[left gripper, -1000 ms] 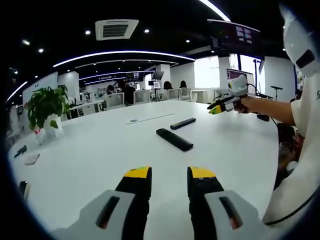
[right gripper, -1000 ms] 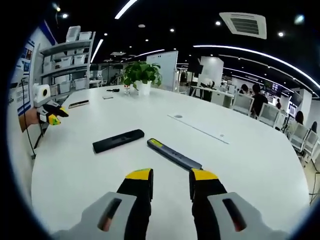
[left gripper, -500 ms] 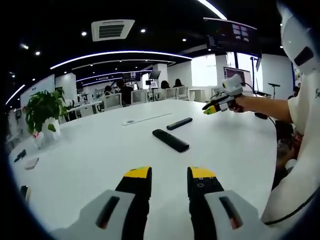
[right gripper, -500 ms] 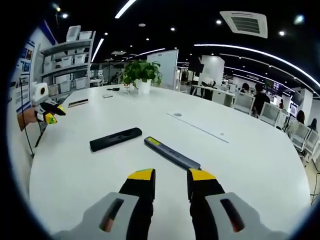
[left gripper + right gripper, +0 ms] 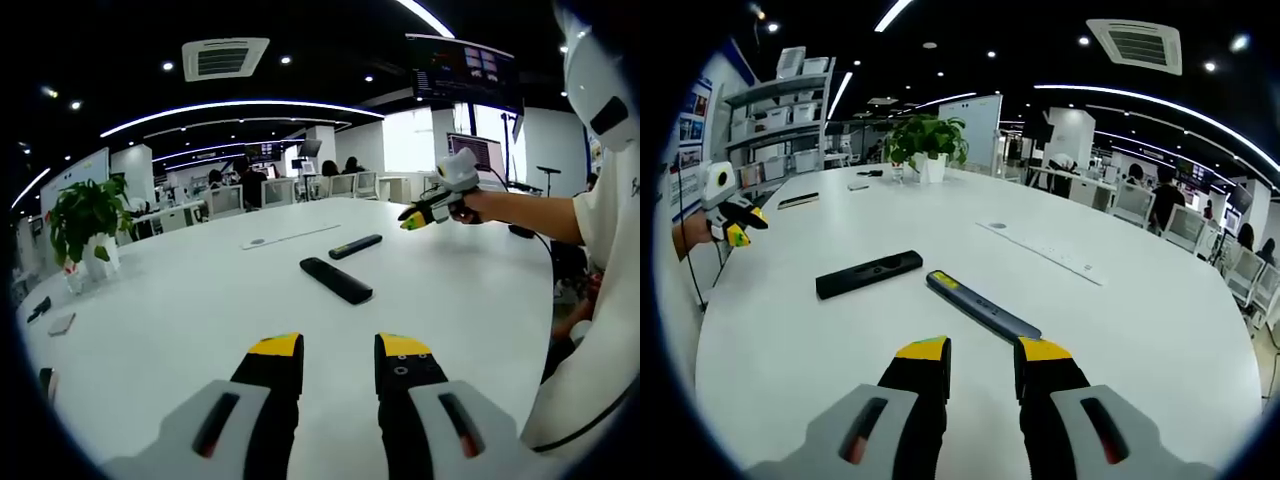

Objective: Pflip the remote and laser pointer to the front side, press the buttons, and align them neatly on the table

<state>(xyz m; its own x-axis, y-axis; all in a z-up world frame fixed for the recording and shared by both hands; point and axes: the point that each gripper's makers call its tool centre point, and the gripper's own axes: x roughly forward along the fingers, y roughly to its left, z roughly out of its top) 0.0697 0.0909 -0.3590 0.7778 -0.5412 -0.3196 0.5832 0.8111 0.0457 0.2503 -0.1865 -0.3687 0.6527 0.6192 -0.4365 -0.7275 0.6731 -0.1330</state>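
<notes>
While both tools hang above a white table (image 5: 1160, 330), a person readies for a tidy-up of two slim black devices. Seen along the right gripper (image 5: 982, 362), its yellow-tipped jaws stand a little apart with nothing between them, aimed at the laser pointer (image 5: 982, 307), which lies just ahead with a small yellow patch near its far end. Beside it, close but apart, rests the remote (image 5: 869, 274), angled so that the pair forms a loose V, not a neat row. Whether either shows its button face cannot be told at this size. The left gripper (image 5: 341, 362) also has its jaws slightly parted and bare, held well back from both devices, probably waiting its turn; from the right gripper view it appears small at the table's far edge. A potted plant (image 5: 925, 148) and a few small items sit near that far edge, clear of the work. By the look of it, the task has hardly begun: neither device is gripped, and the right tool seems best placed to take the pointer first.
</notes>
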